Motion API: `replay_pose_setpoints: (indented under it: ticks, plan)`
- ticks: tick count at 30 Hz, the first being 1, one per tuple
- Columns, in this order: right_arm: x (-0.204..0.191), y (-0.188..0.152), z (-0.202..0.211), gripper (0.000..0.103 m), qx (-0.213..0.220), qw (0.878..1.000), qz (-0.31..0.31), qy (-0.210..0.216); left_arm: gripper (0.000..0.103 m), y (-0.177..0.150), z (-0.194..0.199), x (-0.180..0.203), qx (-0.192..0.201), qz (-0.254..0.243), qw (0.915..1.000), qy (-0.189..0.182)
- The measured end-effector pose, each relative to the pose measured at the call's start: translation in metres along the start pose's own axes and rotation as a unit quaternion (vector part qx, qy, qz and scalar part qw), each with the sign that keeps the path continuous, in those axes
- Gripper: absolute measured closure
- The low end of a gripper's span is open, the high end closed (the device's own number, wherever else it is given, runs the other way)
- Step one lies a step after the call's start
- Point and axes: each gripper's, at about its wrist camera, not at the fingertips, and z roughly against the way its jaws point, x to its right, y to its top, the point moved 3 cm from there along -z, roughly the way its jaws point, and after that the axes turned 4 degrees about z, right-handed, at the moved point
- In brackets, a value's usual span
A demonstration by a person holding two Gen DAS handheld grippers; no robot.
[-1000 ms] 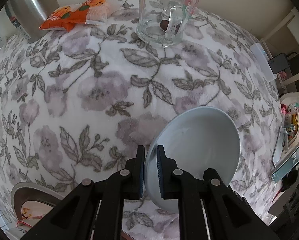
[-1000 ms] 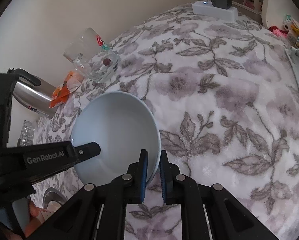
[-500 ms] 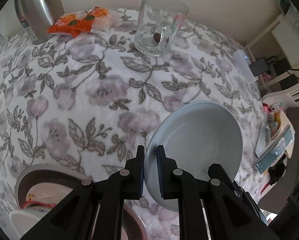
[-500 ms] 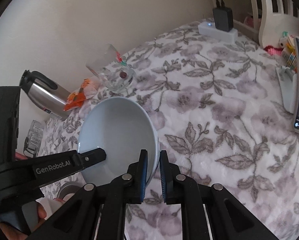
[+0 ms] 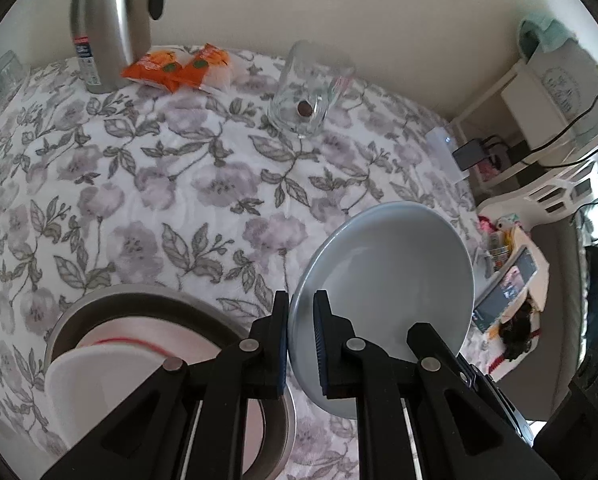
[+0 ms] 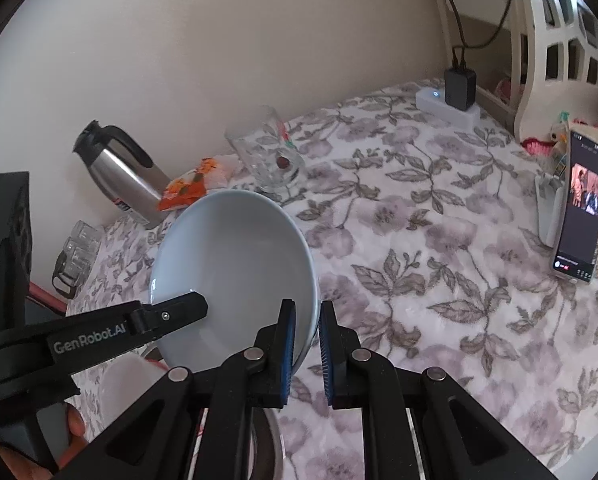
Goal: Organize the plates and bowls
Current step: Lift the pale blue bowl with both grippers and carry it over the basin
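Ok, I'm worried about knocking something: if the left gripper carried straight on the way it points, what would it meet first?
Apart from the pale blue bowl that the left gripper grips, probably the bare floral tablecloth; depth is unclear.

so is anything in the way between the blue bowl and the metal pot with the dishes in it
Nothing visible. The blue bowl, pinched at its rim by both the left gripper and right gripper, hangs beside the metal pot, with only bare tablecloth beneath.
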Motion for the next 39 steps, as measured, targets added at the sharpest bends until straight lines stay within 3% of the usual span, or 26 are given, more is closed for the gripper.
replay_pose_setpoints:
  ticks: [9, 22, 39]
  plan:
    - [-0.037, -0.012, 0.022, 0.09, 0.011, 0.999, 0.036, 0.015, 0.091, -0.02, 0.041, -0.036, 0.041, 0.032, 0.998, -0.036]
    - [-0.084, -0.037, 0.049, 0.09, 0.033, 0.996, 0.081, 0.034, 0.091, -0.047, 0.096, -0.073, 0.112, 0.036, 0.9918, -0.051]
    - [-0.133, -0.069, 0.052, 0.09, 0.03, 0.989, 0.138, 0.043, 0.091, -0.08, 0.127, -0.127, 0.153, 0.064, 0.9841, -0.063]
